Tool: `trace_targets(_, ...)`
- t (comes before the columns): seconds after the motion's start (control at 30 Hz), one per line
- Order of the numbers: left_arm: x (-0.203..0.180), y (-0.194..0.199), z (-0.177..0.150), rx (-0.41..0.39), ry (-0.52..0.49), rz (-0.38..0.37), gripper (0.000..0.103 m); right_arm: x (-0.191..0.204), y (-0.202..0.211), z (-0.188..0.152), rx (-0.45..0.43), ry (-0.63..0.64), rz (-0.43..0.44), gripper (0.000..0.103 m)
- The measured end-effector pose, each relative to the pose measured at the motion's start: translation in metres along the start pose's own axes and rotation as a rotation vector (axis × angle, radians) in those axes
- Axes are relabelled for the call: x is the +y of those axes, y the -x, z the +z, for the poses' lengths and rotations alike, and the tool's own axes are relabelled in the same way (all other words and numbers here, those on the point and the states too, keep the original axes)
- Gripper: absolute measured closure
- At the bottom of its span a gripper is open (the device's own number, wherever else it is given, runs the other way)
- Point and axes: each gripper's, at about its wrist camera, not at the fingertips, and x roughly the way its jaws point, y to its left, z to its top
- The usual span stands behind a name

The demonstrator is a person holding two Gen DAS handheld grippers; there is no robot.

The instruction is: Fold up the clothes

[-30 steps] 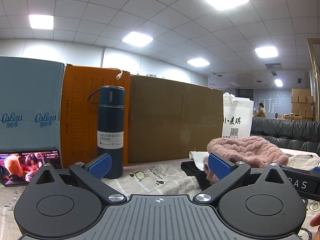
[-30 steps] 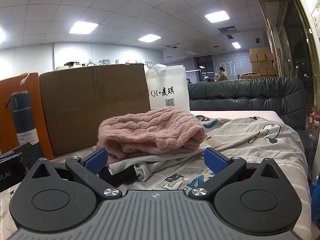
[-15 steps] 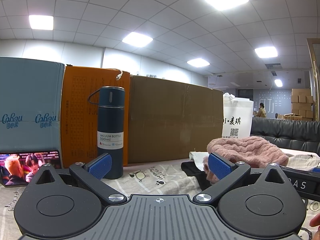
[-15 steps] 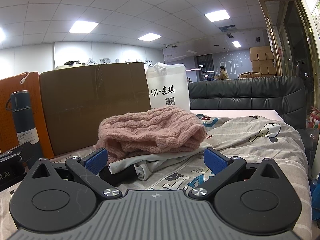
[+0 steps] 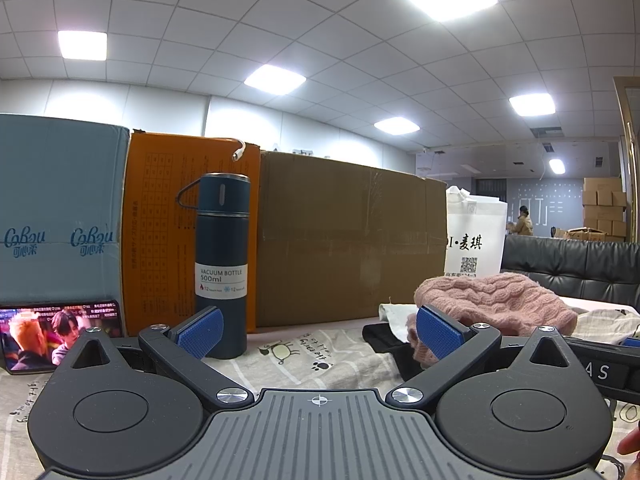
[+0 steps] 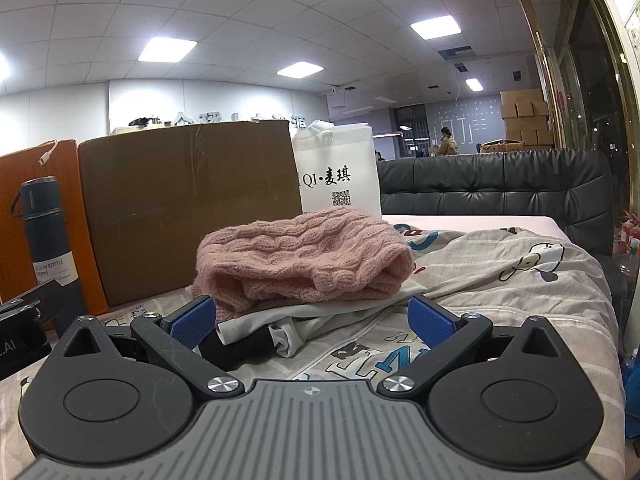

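Note:
A pink cable-knit sweater [image 6: 304,252] lies bunched on top of a white garment [image 6: 320,314] and a black garment [image 6: 240,346] on a cartoon-print bed sheet [image 6: 500,292]. My right gripper [image 6: 312,322] is open and empty, low over the sheet just in front of this pile. The pile also shows in the left wrist view, where the sweater [image 5: 496,300] lies ahead to the right. My left gripper [image 5: 318,330] is open and empty, resting low over the sheet [image 5: 304,360], left of the pile.
A dark blue vacuum bottle [image 5: 222,264] stands ahead of the left gripper. Behind it stand a brown cardboard box [image 5: 348,240], an orange box [image 5: 160,232] and a blue-grey box [image 5: 60,208]. A phone [image 5: 60,334] plays video at left. A white bag [image 6: 336,176] and a black headboard [image 6: 492,188] stand behind.

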Motion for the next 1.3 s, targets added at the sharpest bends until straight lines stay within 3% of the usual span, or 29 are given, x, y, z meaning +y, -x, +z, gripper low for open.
trace_targets(1.3,0.0008,-0.0011,-0.0011,0.007,0.004,-0.005,0.000,0.0005,-0.0016,-0.0002,0.010,0.002,0.001,0.000)
